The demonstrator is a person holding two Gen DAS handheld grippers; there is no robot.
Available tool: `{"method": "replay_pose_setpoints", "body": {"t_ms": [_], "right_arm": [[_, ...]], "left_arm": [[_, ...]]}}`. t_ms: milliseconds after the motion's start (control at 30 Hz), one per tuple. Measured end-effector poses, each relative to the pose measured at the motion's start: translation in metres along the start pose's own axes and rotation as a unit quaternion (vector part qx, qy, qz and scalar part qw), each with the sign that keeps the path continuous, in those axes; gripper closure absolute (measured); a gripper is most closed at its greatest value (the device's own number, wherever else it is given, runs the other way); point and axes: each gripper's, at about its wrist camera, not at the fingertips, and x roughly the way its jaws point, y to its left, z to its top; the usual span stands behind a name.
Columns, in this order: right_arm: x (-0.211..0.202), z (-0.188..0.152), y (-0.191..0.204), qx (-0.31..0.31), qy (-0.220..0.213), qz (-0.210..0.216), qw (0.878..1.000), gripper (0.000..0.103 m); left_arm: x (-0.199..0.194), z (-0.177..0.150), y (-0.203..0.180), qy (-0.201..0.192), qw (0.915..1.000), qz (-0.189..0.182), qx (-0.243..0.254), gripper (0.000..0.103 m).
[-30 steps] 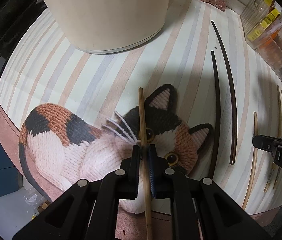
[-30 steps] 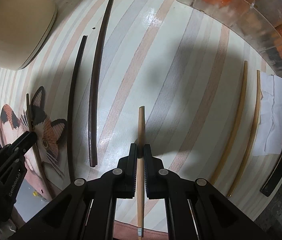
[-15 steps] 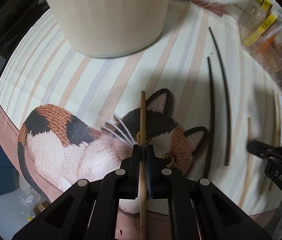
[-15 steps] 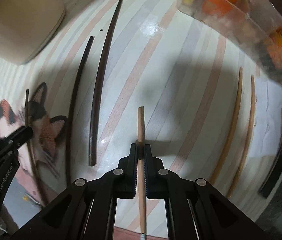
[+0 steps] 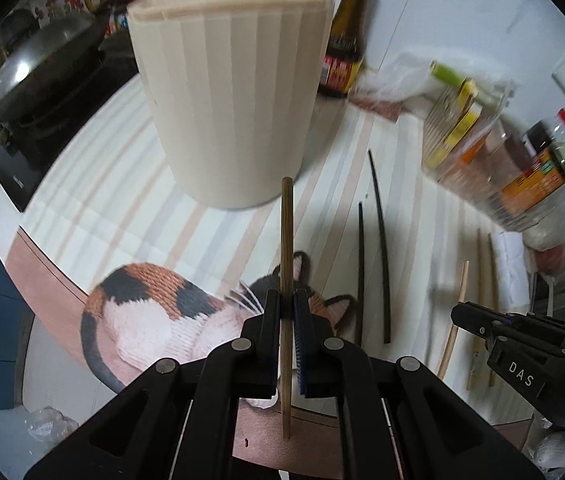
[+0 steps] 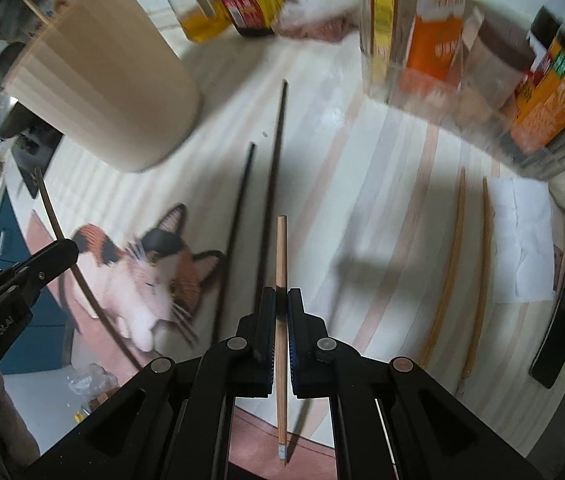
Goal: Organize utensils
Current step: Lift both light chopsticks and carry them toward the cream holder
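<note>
My left gripper (image 5: 287,308) is shut on a brown wooden chopstick (image 5: 286,240), held above the striped mat, its tip near the base of the beige ribbed utensil holder (image 5: 234,100). My right gripper (image 6: 281,306) is shut on a lighter wooden chopstick (image 6: 281,248), lifted off the mat. Two dark chopsticks (image 6: 272,184) lie on the mat between the grippers, also in the left wrist view (image 5: 378,240). Two light chopsticks (image 6: 452,264) lie to the right. The holder (image 6: 102,92) shows at upper left with sticks poking out of it.
A cat-pattern mat (image 5: 154,312) covers the counter's front edge. Sauce bottles (image 5: 342,36) and a clear bin of jars and packets (image 6: 462,60) stand at the back and right. A wok (image 5: 38,68) sits on the hob at the left. A dark phone-like slab (image 6: 562,320) lies far right.
Both grippers have risen and tilted up with their chopsticks, so the holder, bottles and wall now show. The left chopstick's tip now points at the holder's base.
</note>
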Motion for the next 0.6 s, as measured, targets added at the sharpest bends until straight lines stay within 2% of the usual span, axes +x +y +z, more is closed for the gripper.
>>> {"method": "replay_pose_setpoints", "body": {"t_ms": [333, 467, 600], "right_arm": [[-0.066, 0.024, 0.031, -0.017, -0.11, 0.036, 0.993, 0.098], [-0.11, 0.049, 0.043, -0.019, -0.16, 0.067, 0.985, 0.098], [-0.167, 0.084, 0.059, -0.028, -0.215, 0.1, 0.971, 0.098]], "left_arm": [[-0.062, 0.021, -0.003, -0.087, 0.9962, 0.0, 0.006, 0.099], [-0.1, 0.042, -0.001, -0.131, 0.9913, -0.014, 0.001, 0.099], [-0.146, 0.072, 0.005, -0.175, 0.9839, -0.033, -0.01, 0.099]]}}
